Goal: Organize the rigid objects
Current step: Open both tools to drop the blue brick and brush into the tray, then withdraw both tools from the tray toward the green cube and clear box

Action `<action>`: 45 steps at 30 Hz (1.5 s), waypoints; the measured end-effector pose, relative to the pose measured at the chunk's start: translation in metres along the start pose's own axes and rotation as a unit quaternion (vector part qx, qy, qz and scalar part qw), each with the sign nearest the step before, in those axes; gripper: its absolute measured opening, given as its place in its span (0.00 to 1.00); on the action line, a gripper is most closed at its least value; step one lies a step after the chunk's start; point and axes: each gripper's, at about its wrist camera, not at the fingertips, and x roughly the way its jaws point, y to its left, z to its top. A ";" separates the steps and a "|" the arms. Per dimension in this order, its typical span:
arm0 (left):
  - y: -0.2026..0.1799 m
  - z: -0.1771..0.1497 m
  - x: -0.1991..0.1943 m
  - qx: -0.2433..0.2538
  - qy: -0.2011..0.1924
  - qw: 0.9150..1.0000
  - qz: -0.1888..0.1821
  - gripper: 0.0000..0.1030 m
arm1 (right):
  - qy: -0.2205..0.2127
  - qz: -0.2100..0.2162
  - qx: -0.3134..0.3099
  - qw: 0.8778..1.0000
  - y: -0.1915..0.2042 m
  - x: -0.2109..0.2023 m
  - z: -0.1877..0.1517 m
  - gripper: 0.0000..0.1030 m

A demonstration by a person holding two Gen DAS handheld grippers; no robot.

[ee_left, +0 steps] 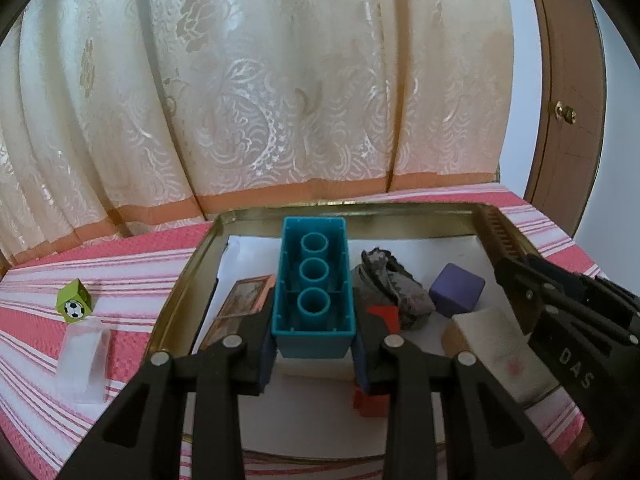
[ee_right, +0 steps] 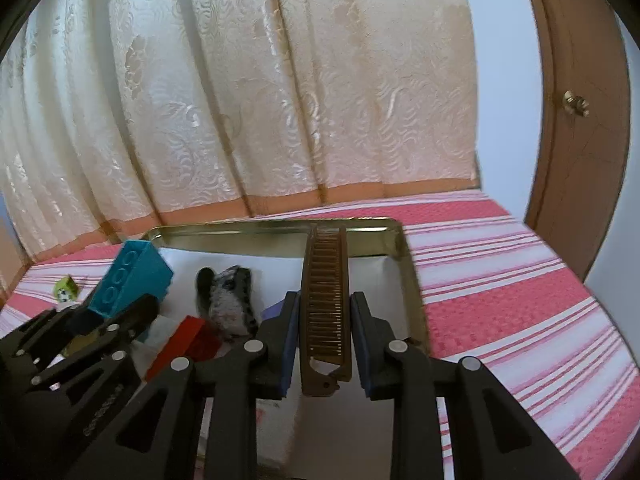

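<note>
In the left wrist view, the letters "DAS" (ee_left: 576, 368) could be read on the side of the right gripper (ee_left: 508, 248), off to the right. The left gripper (ee_left: 314, 354) was closed on a teal brick (ee_left: 314, 284), which was held with its hollow side up, three round tubes showing. The brick was held over a gold tray (ee_left: 188, 280) lined with white paper. In the tray, past the pads, a small picture box (ee_left: 244, 296) was seen on the left, and a grey rock (ee_left: 390, 288), a purple cube (ee_left: 456, 288) and a red block (ee_left: 372, 400) on the right. A green cube (ee_left: 74, 300) with a soccer ball picture and a clear box (ee_left: 82, 360) were seen outside the tray, far left on the striped cloth (ee_left: 48, 340).

In the right wrist view, a brown folding comb (ee_right: 325, 304) was squeezed between the right gripper's (ee_right: 325, 344) nearly closed pads. The comb was pointed straight ahead, over the right part of the tray (ee_right: 404, 248). The left gripper (ee_right: 80, 336) with the teal brick (ee_right: 132, 280) was seen to the left. The rock (ee_right: 230, 296) and the red block (ee_right: 184, 344) lay in between.
</note>
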 end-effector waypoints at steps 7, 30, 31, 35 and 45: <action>0.002 -0.005 -0.021 -0.005 -0.047 0.999 0.011 1.00 | -0.070 -0.004 0.050 0.996 -0.007 -0.023 -0.002 0.91; 0.011 -0.015 -0.061 0.026 -0.149 0.987 0.056 1.00 | -0.261 -0.071 0.072 0.960 -0.016 -0.081 -0.007 0.95; 0.012 -0.015 -0.060 0.025 -0.145 0.988 0.052 1.00 | -0.264 -0.075 0.074 0.959 -0.016 -0.081 -0.007 0.95; 0.016 -0.015 -0.061 0.016 -0.138 0.989 0.045 1.00 | -0.250 -0.074 0.076 0.962 -0.015 -0.078 -0.006 0.95; 0.042 -0.022 -0.063 -0.038 -0.126 0.991 0.012 1.00 | -0.262 -0.101 0.076 0.957 -0.002 -0.093 -0.016 0.95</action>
